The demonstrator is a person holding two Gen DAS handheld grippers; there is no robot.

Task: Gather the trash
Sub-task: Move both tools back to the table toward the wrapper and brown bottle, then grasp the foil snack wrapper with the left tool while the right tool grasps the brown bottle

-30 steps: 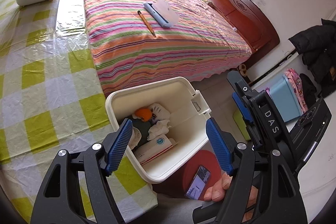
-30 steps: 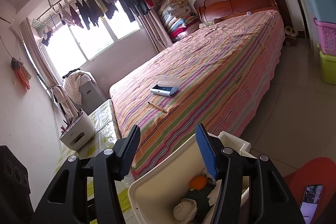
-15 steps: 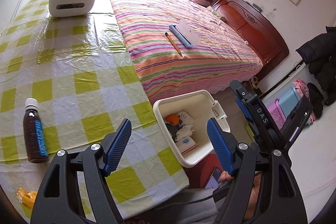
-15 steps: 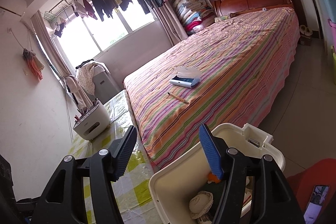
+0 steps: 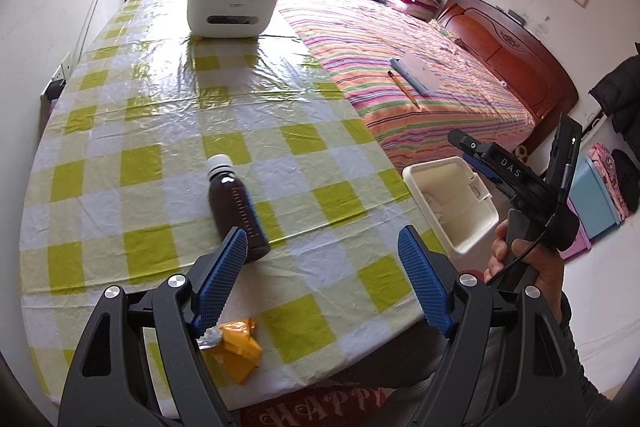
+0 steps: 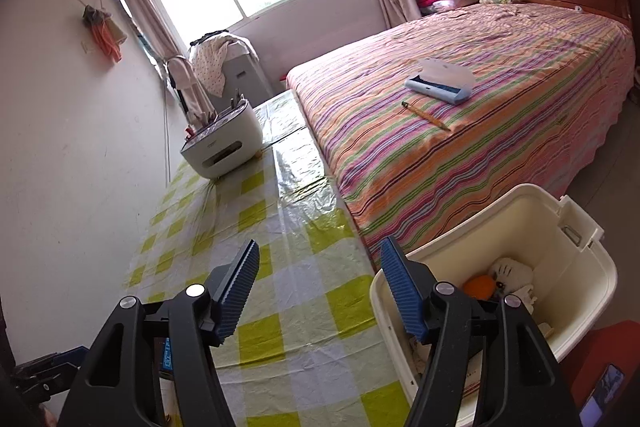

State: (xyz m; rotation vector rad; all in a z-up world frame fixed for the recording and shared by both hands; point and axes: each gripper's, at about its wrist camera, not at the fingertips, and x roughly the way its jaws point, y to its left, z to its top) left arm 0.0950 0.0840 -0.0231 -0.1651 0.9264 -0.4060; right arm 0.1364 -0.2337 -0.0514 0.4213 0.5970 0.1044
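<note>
One brown bottle [image 5: 234, 209] lies on the table [image 5: 132, 131], and one yellow wrapper [image 5: 236, 347] sits near the table's front edge. One white organizer box [image 5: 232, 11] stands at the far end of the table, with several pens in its top; their number cannot be told. One white bin [image 6: 532, 283] stands beside the table; in the right wrist view it holds one orange ball [image 6: 480, 286] and at least one white soft toy [image 6: 510, 273], with more items half hidden beneath. On the bed [image 5: 420, 67] lie one pencil [image 5: 403, 89] and one blue case [image 5: 416, 75]. Two grippers show: the left [image 5: 322, 279] and the right [image 6: 318, 291].
</note>
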